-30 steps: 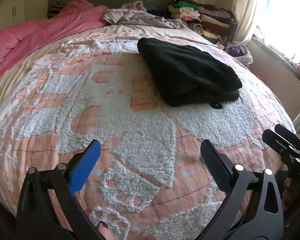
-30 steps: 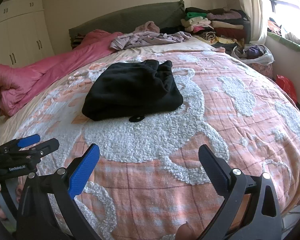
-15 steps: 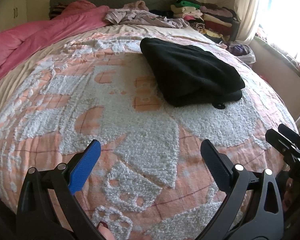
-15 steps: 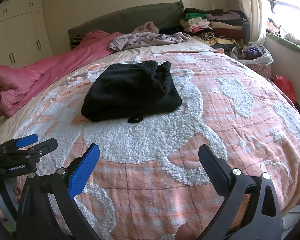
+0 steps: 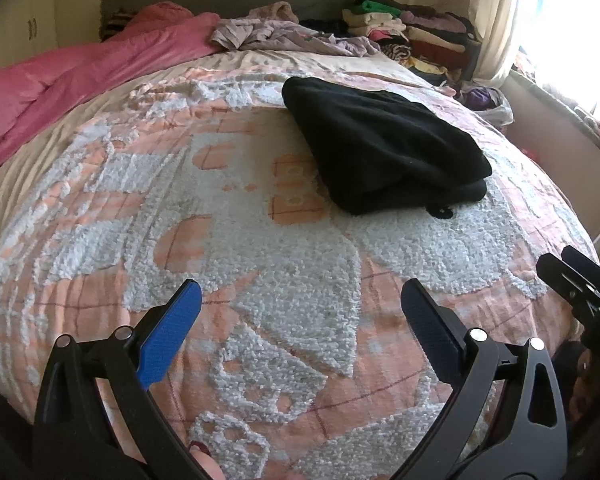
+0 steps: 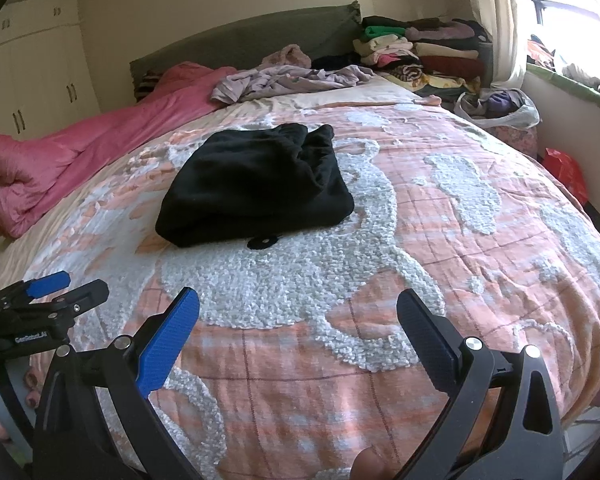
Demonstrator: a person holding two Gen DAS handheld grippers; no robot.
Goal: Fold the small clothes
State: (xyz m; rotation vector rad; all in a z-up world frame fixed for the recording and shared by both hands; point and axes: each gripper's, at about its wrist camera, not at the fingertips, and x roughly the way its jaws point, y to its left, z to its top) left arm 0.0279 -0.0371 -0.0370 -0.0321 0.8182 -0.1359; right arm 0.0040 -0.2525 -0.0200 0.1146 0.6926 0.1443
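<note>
A black garment [image 5: 384, 148] lies folded into a compact bundle on the bed's orange-and-white bedspread [image 5: 260, 248]; it also shows in the right wrist view [image 6: 256, 188], with a small black loop [image 6: 262, 242] sticking out at its near edge. My left gripper [image 5: 300, 312] is open and empty, well short of the garment, above the bedspread. My right gripper [image 6: 298, 316] is open and empty, also short of the garment. Each gripper appears at the edge of the other's view.
A pink duvet [image 6: 80, 160] lies along the left side. Loose lilac clothes [image 6: 288, 80] lie near the headboard. A stack of folded clothes [image 6: 416, 52] stands at the back right. A bag of clothes [image 6: 500, 106] sits by the window wall.
Both grippers have drifted slightly, so the black garment sits a little differently in each view. Both stay open and empty; the garment has not moved.
</note>
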